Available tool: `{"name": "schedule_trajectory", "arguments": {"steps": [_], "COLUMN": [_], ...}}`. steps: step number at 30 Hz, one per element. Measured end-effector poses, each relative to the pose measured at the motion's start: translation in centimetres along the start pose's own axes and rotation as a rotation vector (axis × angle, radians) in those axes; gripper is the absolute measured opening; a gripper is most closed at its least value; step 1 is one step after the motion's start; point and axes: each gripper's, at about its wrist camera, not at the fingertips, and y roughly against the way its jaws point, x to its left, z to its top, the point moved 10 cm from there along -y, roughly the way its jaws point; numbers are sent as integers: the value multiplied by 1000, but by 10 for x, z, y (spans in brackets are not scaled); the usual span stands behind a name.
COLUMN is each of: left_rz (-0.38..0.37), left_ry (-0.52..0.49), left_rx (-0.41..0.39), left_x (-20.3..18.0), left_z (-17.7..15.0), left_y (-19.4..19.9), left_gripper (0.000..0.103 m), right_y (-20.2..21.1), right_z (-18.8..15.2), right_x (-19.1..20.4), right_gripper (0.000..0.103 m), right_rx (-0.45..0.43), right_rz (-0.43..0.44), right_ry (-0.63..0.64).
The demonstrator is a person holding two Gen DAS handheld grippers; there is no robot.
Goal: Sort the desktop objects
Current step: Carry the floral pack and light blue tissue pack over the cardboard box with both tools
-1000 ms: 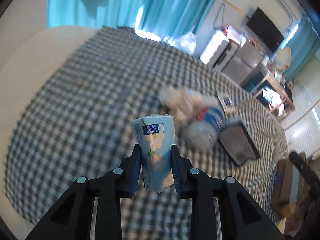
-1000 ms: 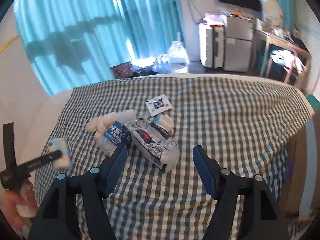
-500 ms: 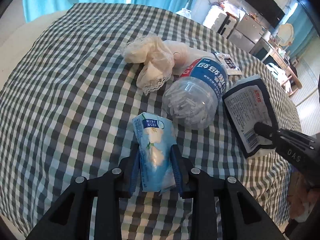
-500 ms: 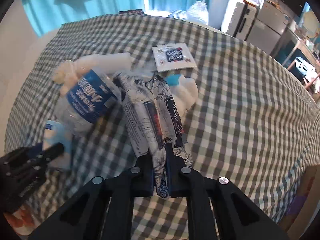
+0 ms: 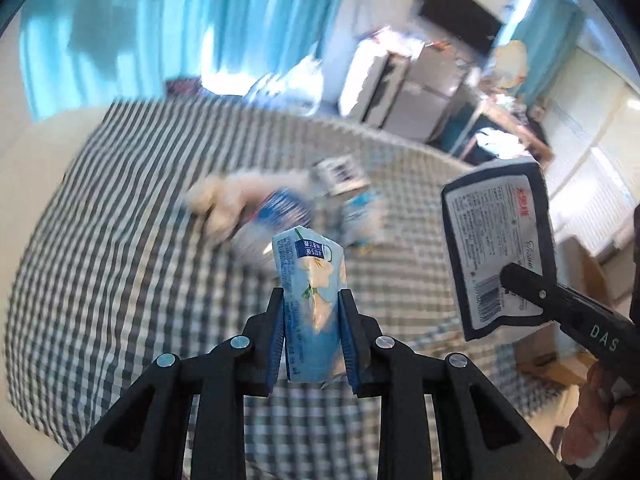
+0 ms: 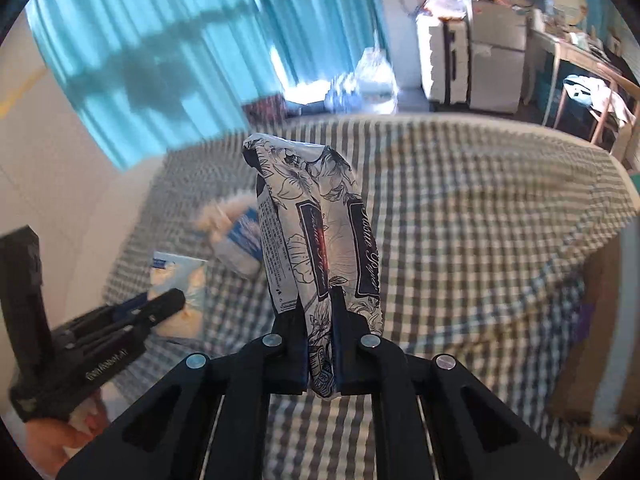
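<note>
Left gripper (image 5: 311,308): pitched steeply downward above the checked counter (image 5: 120,240), jaws closing, pads pressed on both flanks of a light-blue tissue pack (image 5: 310,292) held upright and clear of the cloth. Right gripper (image 6: 319,320): also pitched downward, jaws nearly together, clamped on the lower end of a black-and-white floral tissue packet (image 6: 316,216), raised off the counter with its long axis pointing away from the camera. Remaining on the counter, blurred: a plastic bottle (image 5: 280,208) with blue label, a cream cloth (image 5: 232,192) touching it, and a small printed sachet (image 5: 340,172) beyond.
</note>
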Motion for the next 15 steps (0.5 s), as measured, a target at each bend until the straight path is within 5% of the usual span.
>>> {"name": "schedule_trajectory", "arguments": {"steps": [11,15], "left_rz": [-147,-251], "left_ry": [-165,-225], "left_rx": [-117,-102], "left_x": [-148,-215], "left_z": [29,26], "left_y": [80,85], "left_gripper": [25,25], "right_y": [157,199], "right_z": [3,-1], "right_x": [-46,-91], "right_gripper": [8,8], "right_rx": [-194,-232], "right_rz": [-86,-157], "right_ry": [0,-38]}}
